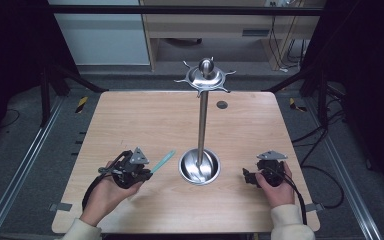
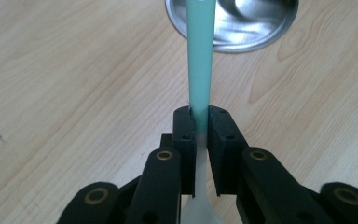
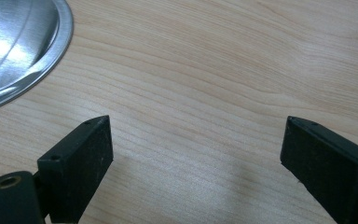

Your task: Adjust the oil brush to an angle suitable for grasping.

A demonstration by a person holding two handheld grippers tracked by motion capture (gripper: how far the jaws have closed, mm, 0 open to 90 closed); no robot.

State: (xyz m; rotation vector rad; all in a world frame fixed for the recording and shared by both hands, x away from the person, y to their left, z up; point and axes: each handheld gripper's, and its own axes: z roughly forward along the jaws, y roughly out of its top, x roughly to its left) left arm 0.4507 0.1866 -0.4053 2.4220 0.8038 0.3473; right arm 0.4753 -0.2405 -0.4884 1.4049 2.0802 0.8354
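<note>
Between left gripper (image 2: 199, 122) pads, teal utensil handle (image 2: 200, 56) (clamped tight).

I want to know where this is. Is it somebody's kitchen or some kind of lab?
Probably a lab or workshop, not a kitchen. The wooden table sits inside a black metal frame, loose cables trail over the grey floor, and a person holds a black tool gripping a teal utensil near a steel stand.

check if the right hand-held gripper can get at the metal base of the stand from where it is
Probably yes. The right hand-held gripper is open and holds nothing, and bare table lies between it and the round metal base of the stand, with nothing in between.
</note>
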